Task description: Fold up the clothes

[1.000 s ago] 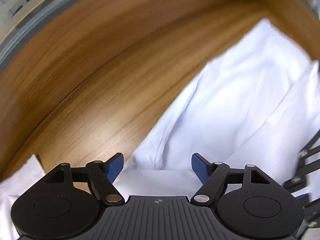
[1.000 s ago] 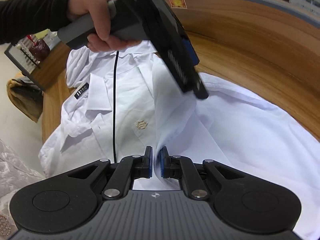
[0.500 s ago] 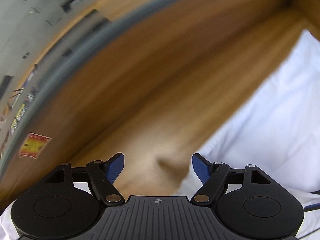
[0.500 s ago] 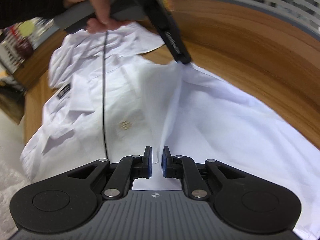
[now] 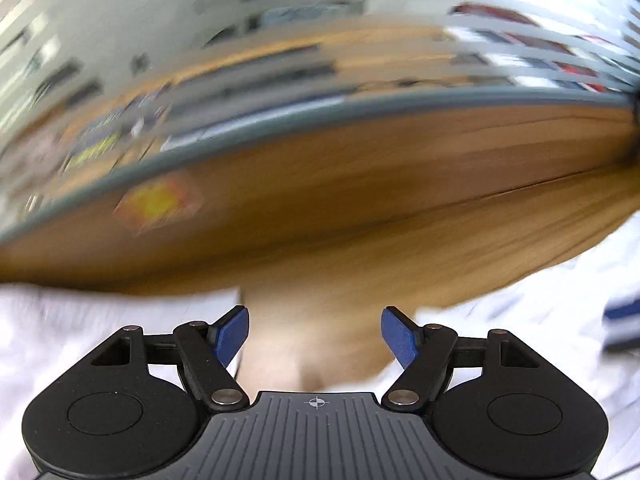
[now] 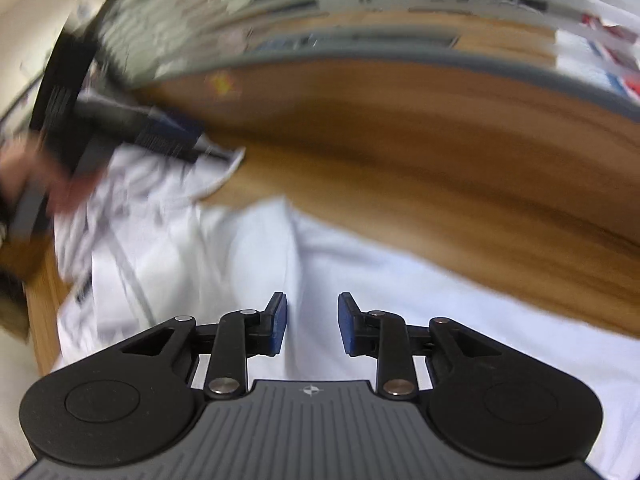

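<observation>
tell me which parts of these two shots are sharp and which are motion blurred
Left wrist view: the open left hand-held gripper is crisp, while the brown wooden tabletop and white cotton shirt smear sideways. Right wrist view: the open right hand-held gripper is sharp; the shirt's collar end and the other gripper at upper left are heavily streaked; fisheye bends the table edge.

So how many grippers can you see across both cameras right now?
2. The right gripper sits open over the white shirt. The left gripper, also open, hangs over the table at the shirt's edge; it also shows, blurred, at upper left of the right view.
</observation>
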Tool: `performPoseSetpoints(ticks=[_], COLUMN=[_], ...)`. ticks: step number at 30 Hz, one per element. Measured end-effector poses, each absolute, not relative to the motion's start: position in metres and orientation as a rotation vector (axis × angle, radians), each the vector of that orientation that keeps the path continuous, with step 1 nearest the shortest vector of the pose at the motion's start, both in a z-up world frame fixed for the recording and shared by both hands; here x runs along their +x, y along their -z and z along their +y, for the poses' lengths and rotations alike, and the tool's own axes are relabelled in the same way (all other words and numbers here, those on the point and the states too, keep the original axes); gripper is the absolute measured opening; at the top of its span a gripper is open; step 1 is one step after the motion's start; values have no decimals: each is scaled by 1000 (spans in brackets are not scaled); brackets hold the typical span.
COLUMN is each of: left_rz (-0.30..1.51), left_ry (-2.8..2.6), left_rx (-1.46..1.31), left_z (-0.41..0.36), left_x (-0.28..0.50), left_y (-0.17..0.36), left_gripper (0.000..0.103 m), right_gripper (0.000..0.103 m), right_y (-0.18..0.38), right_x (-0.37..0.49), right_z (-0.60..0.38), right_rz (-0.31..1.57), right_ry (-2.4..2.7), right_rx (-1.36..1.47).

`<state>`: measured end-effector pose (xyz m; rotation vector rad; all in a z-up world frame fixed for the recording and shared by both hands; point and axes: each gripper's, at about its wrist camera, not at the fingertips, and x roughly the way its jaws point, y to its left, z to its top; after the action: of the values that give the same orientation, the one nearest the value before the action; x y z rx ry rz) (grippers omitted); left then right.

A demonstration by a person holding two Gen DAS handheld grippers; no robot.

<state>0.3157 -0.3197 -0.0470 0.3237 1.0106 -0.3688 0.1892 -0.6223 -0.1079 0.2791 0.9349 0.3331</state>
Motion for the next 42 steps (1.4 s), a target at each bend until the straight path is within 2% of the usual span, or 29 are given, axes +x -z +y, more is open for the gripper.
performPoseSetpoints(ticks=[7, 9, 10, 14, 17, 19, 20, 22, 26, 30, 35, 39, 42], left_rz=[1109, 1134, 1139, 1140, 1135, 1128, 1125, 1119, 1108, 1084, 990, 963, 959], left_ry=[185, 150, 138, 89, 57, 32, 20, -6, -52, -50, 72, 236, 337], left_rx=[70, -44, -106, -310, -384, -393, -397, -395, -365, -334, -289, -225, -185], left_z=[-253, -238, -236, -229, -227, -228, -228, -229, -231, -231, -239, -262, -286], left_x=[274, 264, 263, 260, 261, 265, 267, 270, 275, 273, 260, 260, 270], left_y=[74, 80, 82, 94, 108, 114, 118, 123, 130, 126, 99, 84, 83], left_gripper=[75, 73, 72, 71, 69, 62, 60, 52, 46, 46, 47, 62, 69], right_gripper=[32, 43, 51, 55, 53, 41, 39, 38, 38, 38, 41, 51, 52], right_y=[91, 92, 92, 102, 118, 129, 132, 139, 161, 174, 149, 138, 137], right_x=[194, 186, 181, 162, 156, 156, 159, 170, 195, 208, 184, 150, 124], right_z=[-620, -616, -613, -612, -614, -615, -614, -611, -612, -617, -639, -671, -695], right_rz=[891, 904, 910, 959, 1000, 1018, 1016, 1015, 1036, 1043, 987, 982, 989], right_ry=[-340, -354, -361, -354, -322, -298, -267, -190, -65, -5, 15, 98, 174], right_rx=[263, 246, 238, 211, 183, 152, 126, 77, -26, -67, 6, 84, 143])
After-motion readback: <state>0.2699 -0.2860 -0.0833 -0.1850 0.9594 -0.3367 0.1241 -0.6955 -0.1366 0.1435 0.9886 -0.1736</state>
